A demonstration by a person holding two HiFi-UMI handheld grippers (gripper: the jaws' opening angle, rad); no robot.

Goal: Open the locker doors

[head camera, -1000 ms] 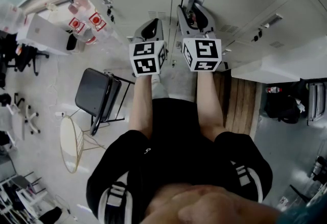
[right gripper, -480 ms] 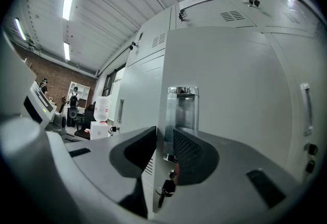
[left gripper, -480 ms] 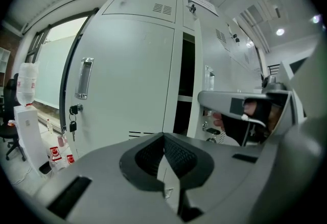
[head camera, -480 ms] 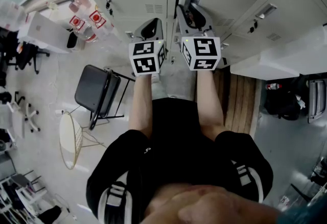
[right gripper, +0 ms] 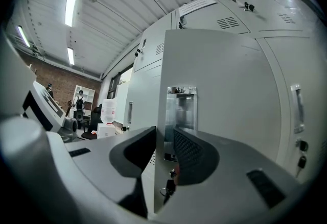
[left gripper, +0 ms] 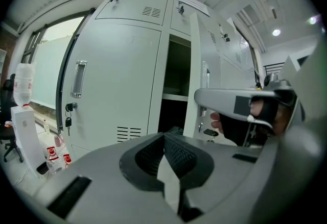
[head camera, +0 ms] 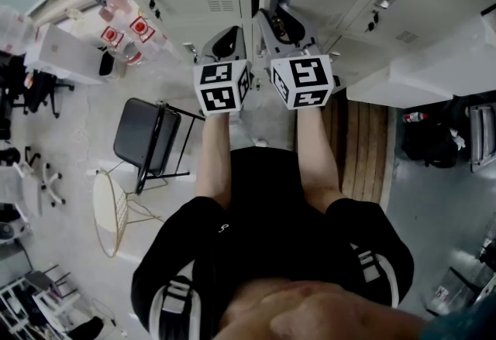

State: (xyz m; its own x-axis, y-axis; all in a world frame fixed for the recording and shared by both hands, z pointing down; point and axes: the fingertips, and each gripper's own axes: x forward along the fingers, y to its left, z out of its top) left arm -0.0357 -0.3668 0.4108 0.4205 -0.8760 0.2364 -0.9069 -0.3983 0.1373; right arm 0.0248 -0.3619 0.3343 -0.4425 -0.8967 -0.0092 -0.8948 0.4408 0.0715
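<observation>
Jaws of right gripper (right gripper: 164,139), just closing, pinch locker door (right gripper: 225,80) edge; left gripper (left gripper: 163,136) jaws together, empty. I pull toward 6 o'clock along hinge arc, grip steady.

**Landmark:** open locker door (left gripper: 197,59), swung outward and seen edge-on.

- **Just left of it:** the dark locker opening (left gripper: 175,82) offers free passage, crossed by a shelf (left gripper: 173,97).
- **Further left:** a closed door (left gripper: 112,85) bars entry; its handle (left gripper: 77,79) and hanging keys (left gripper: 67,121) protrude.
- **Right of the landmark:** a closed neighbouring locker (right gripper: 299,65) forms a wall.
- **Out on the floor, left and well apart:** a folding chair (head camera: 146,141).
</observation>
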